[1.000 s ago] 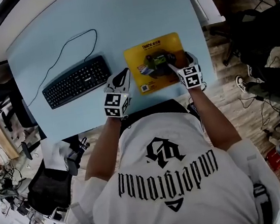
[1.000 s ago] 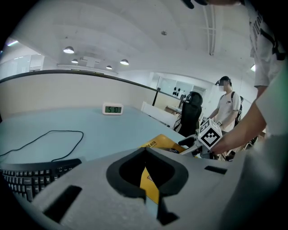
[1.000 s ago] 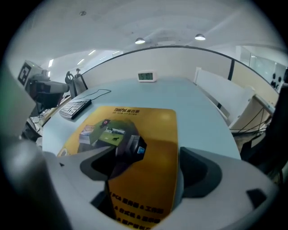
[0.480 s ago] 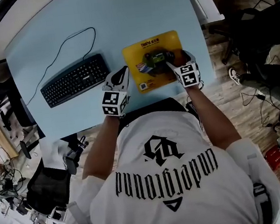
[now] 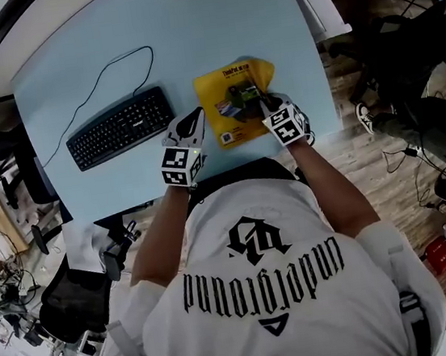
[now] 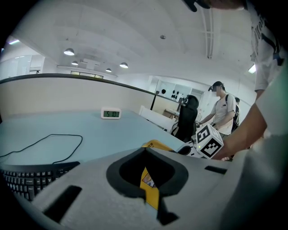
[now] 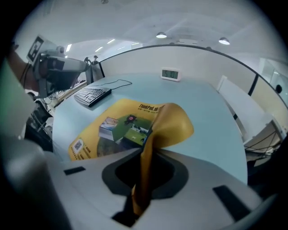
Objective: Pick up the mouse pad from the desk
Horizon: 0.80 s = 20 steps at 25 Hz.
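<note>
Yellow mouse pad (image 7: 114, 130) edge is clamped in the right gripper (image 7: 150, 150), whose jaws have just been closing. That side is raised and curled; the rest lies on the light-blue table (image 5: 91, 44). Left gripper (image 5: 194, 121), jaws together and empty, sits just beside the pad's left edge.

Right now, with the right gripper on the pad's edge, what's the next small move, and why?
Probably lift the right gripper a little, straight up. Its jaws have just closed on the right edge of the mouse pad, which curls up between them, while the rest lies on the desk.
</note>
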Each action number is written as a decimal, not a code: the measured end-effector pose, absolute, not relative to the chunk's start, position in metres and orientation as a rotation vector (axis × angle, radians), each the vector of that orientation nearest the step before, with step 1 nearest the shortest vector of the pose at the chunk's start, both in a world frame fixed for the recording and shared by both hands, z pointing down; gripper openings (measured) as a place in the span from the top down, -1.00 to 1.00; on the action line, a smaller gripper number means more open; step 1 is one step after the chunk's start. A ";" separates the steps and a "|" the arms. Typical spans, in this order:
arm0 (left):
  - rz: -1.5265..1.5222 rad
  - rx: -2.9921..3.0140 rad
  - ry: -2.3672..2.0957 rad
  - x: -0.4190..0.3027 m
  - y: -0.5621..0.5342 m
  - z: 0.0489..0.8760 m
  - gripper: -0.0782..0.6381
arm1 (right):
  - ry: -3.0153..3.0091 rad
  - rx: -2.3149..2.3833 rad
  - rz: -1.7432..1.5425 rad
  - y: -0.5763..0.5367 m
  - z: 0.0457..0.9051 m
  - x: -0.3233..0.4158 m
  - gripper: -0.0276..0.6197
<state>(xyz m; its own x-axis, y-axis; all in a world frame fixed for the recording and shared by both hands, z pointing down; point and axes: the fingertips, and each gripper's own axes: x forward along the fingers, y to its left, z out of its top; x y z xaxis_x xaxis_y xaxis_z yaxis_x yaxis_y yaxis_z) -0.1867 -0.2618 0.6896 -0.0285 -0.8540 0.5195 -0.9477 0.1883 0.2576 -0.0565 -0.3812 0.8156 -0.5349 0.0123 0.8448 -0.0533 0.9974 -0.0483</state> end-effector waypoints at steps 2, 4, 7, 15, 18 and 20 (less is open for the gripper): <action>0.201 1.679 -1.910 -0.186 -0.260 0.684 0.76 | -2.154 0.023 0.113 -0.380 0.807 -0.056 0.81; 0.187 1.682 -1.925 -0.184 -0.258 0.676 0.76 | -2.185 0.028 0.155 -0.374 0.796 -0.056 0.82; 0.181 1.686 -1.943 -0.181 -0.255 0.670 0.76 | -2.228 0.022 0.185 -0.365 0.781 -0.058 0.82; 0.144 1.682 -1.981 -0.164 -0.240 0.651 0.76 | -2.329 -0.050 0.195 -0.345 0.733 -0.055 0.82; 0.136 1.672 -2.000 -0.158 -0.231 0.643 0.76 | -2.376 -0.079 0.202 -0.335 0.710 -0.052 0.82; 0.128 1.672 -2.015 -0.150 -0.225 0.634 0.76 | -2.407 -0.087 0.210 -0.332 0.693 -0.046 0.82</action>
<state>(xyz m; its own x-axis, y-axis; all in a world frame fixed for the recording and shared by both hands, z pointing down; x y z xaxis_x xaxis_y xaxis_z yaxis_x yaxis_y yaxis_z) -0.1501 -0.2251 0.6341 -0.1080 -0.8916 0.4398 -0.9401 0.2355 0.2466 -0.0460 -0.3317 0.6926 -0.7472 0.1201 0.6536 0.0053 0.9846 -0.1749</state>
